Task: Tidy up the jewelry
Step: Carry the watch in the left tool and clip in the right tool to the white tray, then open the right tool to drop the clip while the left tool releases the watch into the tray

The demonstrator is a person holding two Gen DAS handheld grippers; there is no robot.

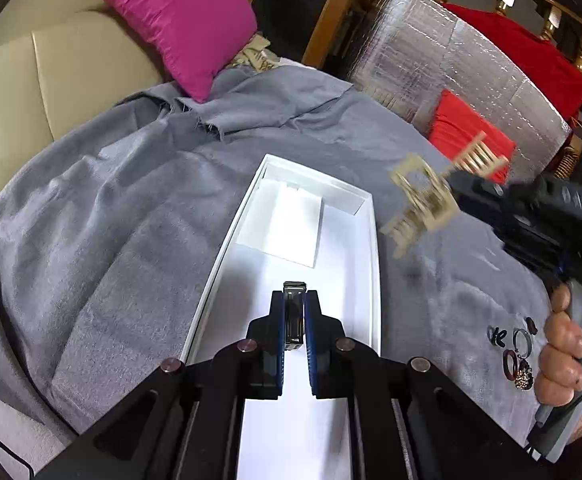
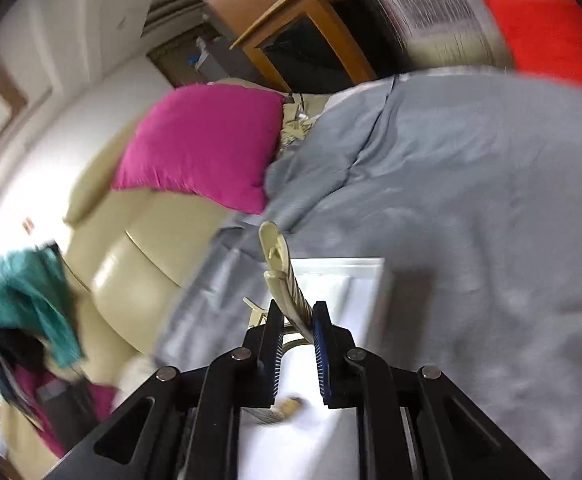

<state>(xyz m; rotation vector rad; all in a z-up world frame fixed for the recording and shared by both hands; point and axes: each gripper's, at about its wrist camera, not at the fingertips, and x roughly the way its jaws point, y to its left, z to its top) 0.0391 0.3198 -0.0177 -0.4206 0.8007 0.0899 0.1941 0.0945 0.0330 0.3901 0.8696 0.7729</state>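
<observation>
Both grippers clamped: left gripper [image 1: 294, 320] on a metal clip [image 1: 294, 312], right gripper [image 2: 297, 322] on a claw clip [image 1: 423, 200].
Claw clip looks light, stiff, brittle-toothed; grip its spine, above the box [image 1: 227, 256].

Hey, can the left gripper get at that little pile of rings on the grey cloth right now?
Probably not yet. The left gripper is shut on a dark clip over the white box, and the rings lie off to its right, beside the hand on the right gripper.
</observation>
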